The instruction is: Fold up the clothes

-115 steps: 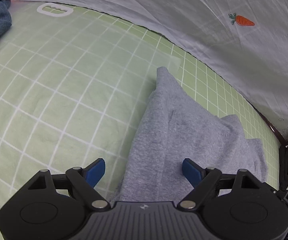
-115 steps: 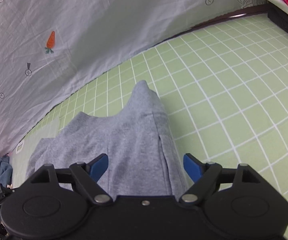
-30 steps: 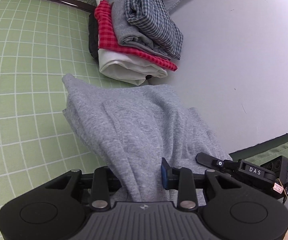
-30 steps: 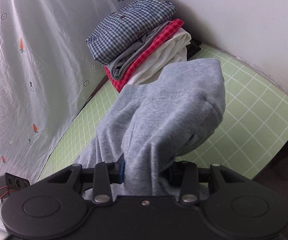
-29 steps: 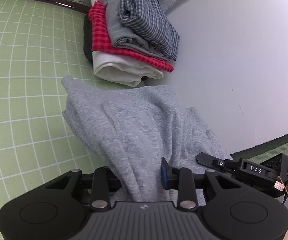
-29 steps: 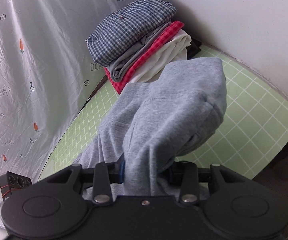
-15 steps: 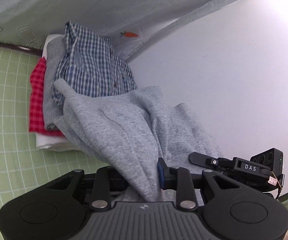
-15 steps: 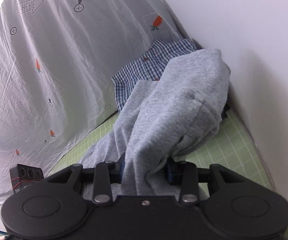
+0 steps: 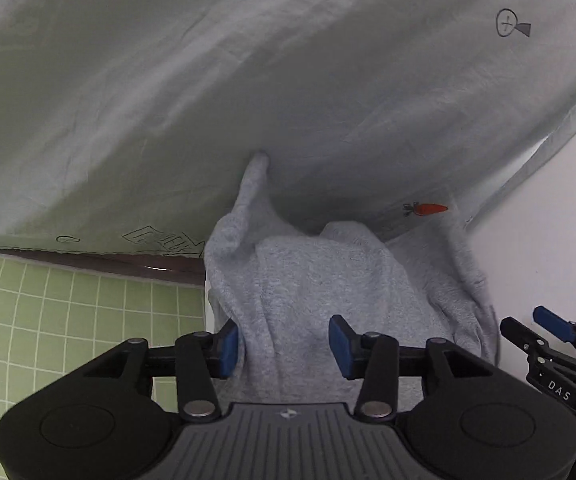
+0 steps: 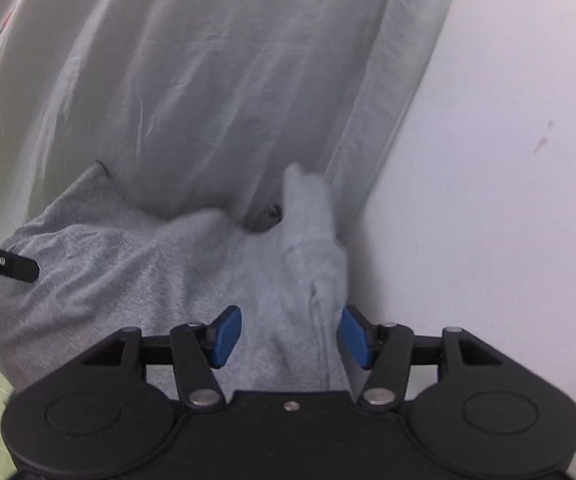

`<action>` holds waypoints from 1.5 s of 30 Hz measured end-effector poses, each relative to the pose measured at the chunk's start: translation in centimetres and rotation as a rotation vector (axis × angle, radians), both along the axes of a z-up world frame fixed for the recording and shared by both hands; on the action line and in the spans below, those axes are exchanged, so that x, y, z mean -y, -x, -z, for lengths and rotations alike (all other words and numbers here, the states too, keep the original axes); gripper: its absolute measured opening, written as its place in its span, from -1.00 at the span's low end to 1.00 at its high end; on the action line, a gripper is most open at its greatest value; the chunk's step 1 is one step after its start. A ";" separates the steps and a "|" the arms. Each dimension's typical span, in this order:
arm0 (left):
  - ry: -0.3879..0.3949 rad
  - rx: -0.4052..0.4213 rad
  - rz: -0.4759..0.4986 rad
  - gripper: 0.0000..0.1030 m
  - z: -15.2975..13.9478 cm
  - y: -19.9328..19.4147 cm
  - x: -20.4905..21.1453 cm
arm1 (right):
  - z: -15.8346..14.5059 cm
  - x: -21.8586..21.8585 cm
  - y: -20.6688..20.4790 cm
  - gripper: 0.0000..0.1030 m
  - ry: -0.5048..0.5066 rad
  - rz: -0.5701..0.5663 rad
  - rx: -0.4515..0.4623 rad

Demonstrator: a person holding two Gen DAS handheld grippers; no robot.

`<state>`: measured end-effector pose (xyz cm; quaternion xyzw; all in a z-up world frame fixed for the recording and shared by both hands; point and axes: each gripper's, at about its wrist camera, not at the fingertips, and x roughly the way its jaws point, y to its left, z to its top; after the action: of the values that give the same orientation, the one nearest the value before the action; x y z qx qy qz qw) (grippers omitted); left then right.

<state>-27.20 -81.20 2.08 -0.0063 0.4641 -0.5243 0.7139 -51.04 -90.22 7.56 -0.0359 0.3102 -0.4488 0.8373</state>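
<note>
A grey sweatshirt (image 9: 328,280) lies bunched in front of me against the printed sheet, one corner sticking up. My left gripper (image 9: 283,346) has its jaws opening. The grey cloth runs between its blue pads (image 9: 227,346) and hangs loose, not pinched. My right gripper (image 10: 291,336) is likewise opening over the same sweatshirt (image 10: 127,272), cloth between its pads (image 10: 354,338) but not squeezed. The right gripper (image 9: 552,328) also shows at the left wrist view's right edge. The pile of folded clothes is hidden under the sweatshirt, apart from a dark scrap (image 10: 263,216).
A pale grey sheet (image 9: 247,80) with carrot and arrow prints hangs close behind the sweatshirt. A white wall (image 10: 508,160) stands on the right. A green gridded mat (image 9: 67,320) lies to the left, ending at a dark edge (image 9: 127,268).
Both grippers carried the grey sweatshirt up and forward onto the pile of folded clothes, which it now covers. Both pairs of jaws have gone from clamped on the cloth to parted.
</note>
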 end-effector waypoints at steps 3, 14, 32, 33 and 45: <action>-0.018 0.032 0.007 0.38 0.8 0.3 -0.1 | 1.1 -2.2 -0.3 0.72 0.165 -0.002 0.023; -0.044 0.054 0.001 0.87 3.3 1.6 -3.2 | 8.0 1.6 0.7 0.75 -0.342 0.125 0.275; 0.296 0.312 -0.059 1.00 -6.0 8.4 -20.4 | 0.1 -15.6 6.9 1.00 -0.199 0.207 0.419; 0.322 0.321 -0.052 1.00 -6.0 8.8 -21.7 | 0.1 -16.8 7.2 1.00 -0.191 0.205 0.422; 0.229 0.477 -0.026 1.00 -5.3 13.9 -30.4 | 1.4 -29.1 11.1 1.00 -0.178 0.221 0.444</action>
<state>-41.15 -50.76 7.39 0.0305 0.2203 -0.5510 0.8043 -62.10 -61.14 6.21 0.1716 0.1592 -0.5052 0.8306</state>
